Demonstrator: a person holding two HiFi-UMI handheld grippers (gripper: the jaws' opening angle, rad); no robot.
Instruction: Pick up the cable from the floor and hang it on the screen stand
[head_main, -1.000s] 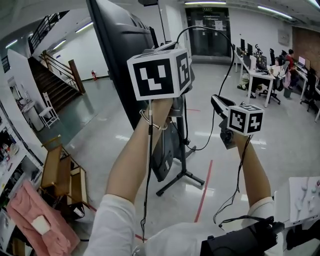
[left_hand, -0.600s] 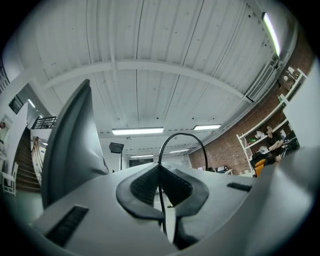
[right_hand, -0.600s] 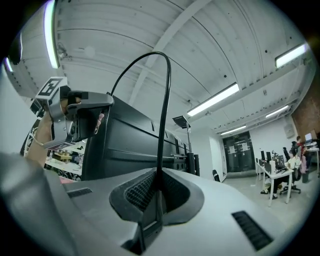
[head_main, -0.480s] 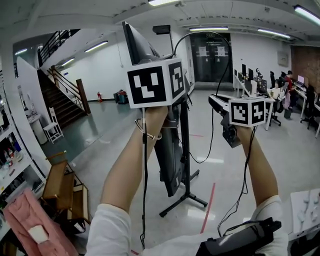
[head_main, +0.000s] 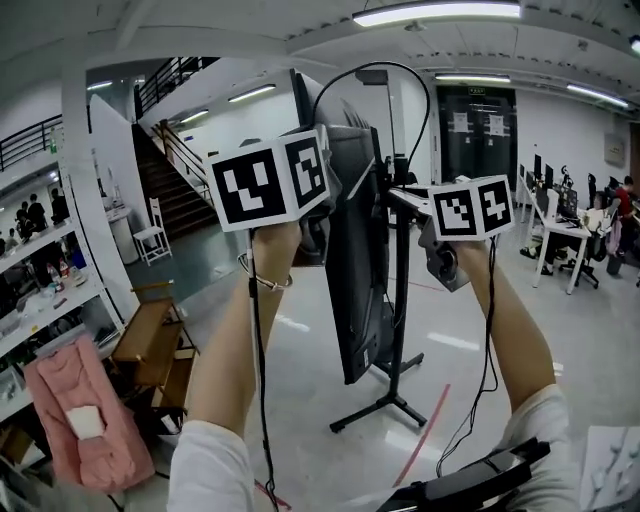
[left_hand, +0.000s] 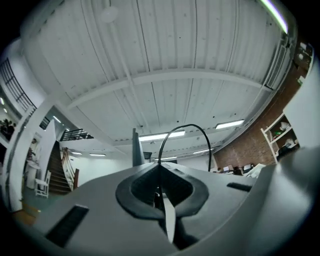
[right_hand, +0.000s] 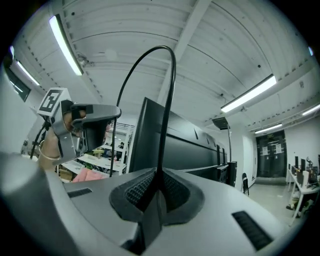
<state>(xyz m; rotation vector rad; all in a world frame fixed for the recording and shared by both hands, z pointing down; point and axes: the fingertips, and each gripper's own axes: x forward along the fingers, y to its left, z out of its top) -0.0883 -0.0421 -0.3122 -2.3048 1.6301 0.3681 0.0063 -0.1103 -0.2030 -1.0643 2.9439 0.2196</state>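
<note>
A black cable (head_main: 372, 65) arches between my two raised grippers, over the top edge of the dark screen (head_main: 352, 270). The screen is seen edge-on, on its black stand (head_main: 398, 330). My left gripper (head_main: 318, 130) is to the left of the screen and shut on one end of the arch. In the left gripper view the cable (left_hand: 186, 126) rises from the shut left gripper (left_hand: 160, 175). My right gripper (head_main: 392, 192) is to the right of the screen. In its own view the right gripper (right_hand: 159, 182) is shut on the cable (right_hand: 172, 75), with the screen (right_hand: 185, 145) behind.
The stand's feet (head_main: 385, 405) spread over the glossy floor beside a red floor line (head_main: 420, 450). A wooden bench (head_main: 150, 345), pink cloth (head_main: 85, 420) and shelves are at the left. Stairs (head_main: 185, 195) rise behind. Desks with seated people (head_main: 575, 240) are far right.
Both grippers rose with the cable and came in towards the screen. The left one is now left of the screen and the right one right of it, the cable arching over its top.
</note>
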